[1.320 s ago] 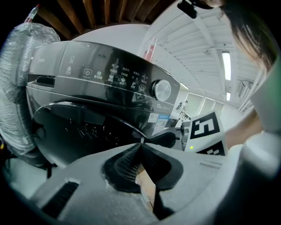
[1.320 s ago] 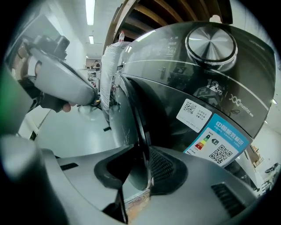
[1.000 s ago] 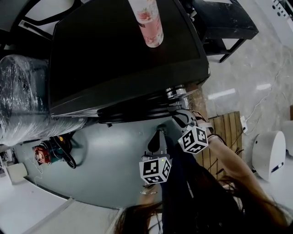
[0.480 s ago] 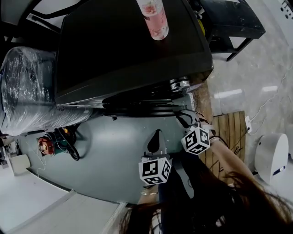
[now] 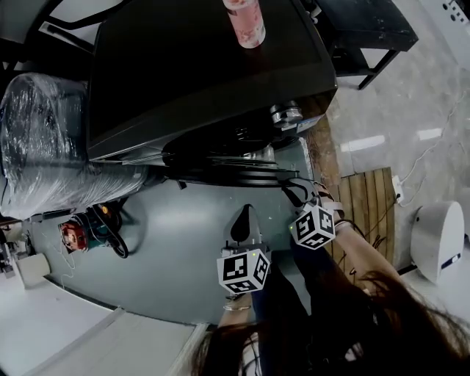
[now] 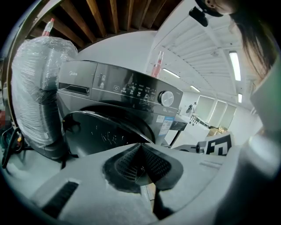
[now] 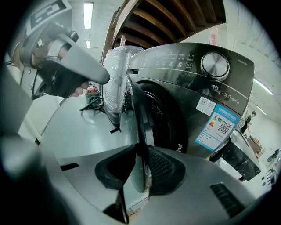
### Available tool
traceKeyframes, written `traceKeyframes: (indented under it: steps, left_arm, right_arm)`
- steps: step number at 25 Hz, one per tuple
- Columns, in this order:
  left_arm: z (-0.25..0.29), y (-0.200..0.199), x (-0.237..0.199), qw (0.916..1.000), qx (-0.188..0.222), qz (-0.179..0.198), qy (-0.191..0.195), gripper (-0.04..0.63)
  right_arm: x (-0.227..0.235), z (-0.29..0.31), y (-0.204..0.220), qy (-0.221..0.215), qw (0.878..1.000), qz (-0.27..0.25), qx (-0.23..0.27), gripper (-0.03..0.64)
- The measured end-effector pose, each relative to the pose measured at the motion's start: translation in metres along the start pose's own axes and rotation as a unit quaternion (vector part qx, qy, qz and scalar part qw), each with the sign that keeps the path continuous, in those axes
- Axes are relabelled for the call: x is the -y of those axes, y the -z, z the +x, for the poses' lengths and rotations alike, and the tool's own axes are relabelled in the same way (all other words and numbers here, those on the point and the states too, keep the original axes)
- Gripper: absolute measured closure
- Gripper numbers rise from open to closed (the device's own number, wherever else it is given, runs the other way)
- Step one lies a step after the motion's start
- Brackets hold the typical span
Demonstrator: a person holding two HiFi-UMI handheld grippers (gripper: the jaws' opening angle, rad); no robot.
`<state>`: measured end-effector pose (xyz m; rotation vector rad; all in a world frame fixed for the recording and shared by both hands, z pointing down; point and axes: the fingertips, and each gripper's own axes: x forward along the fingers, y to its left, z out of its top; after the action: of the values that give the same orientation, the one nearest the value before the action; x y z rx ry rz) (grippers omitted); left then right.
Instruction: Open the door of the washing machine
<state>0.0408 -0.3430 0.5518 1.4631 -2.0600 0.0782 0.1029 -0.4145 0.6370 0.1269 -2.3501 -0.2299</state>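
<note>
The dark front-loading washing machine [image 5: 205, 66] stands with its round door [image 5: 220, 167] swung partly out. In the right gripper view the door's [image 7: 136, 110] thin edge runs straight between the pads of my right gripper [image 7: 141, 162]. Its jaws have just been closing and they pinch that edge. From the head view the right gripper [image 5: 292, 189] sits at the door's free end. My left gripper [image 5: 247, 214] hovers over the grey floor in front of the door. It is shut, its pads [image 6: 151, 162] meeting with nothing between them, and it faces the door glass [image 6: 105, 127].
A pink bottle [image 5: 244, 18] stands on the machine's top. A plastic-wrapped appliance [image 5: 44, 139] is beside the machine. A red tool with cables [image 5: 70, 236] lies on the floor. A wooden board [image 5: 367, 213], a white round device [image 5: 437, 239] and a black table [image 5: 367, 29] are at the right.
The door's free edge has swung a little farther from the machine front, with the right gripper on it. The left gripper has drifted slightly left and stays shut.
</note>
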Motion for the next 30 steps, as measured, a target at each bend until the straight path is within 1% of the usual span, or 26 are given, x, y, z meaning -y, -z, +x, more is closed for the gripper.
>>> traceKeyframes:
  steps: [8, 14, 24, 30]
  left_arm:
    - [-0.02, 0.007, -0.008, 0.9996, -0.009, 0.014, 0.021, 0.583]
    - [-0.035, 0.011, -0.024, 0.9992, -0.016, 0.019, 0.03, 0.582]
    - [-0.055, 0.016, -0.036, 0.9966, -0.023, 0.04, 0.069, 0.582]
    - [-0.068, 0.021, -0.051, 0.9947, -0.027, 0.05, 0.086, 0.583]
  right_arm:
    - [-0.024, -0.008, 0.004, 0.021, 0.999, 0.017, -0.02, 0.538]
    - [-0.044, -0.013, 0.005, 0.029, 0.999, 0.029, -0.032, 0.54]
    - [-0.064, -0.018, 0.007, 0.064, 0.995, 0.052, -0.047, 0.538]
    - [-0.078, -0.021, 0.008, 0.084, 0.993, 0.064, -0.057, 0.537]
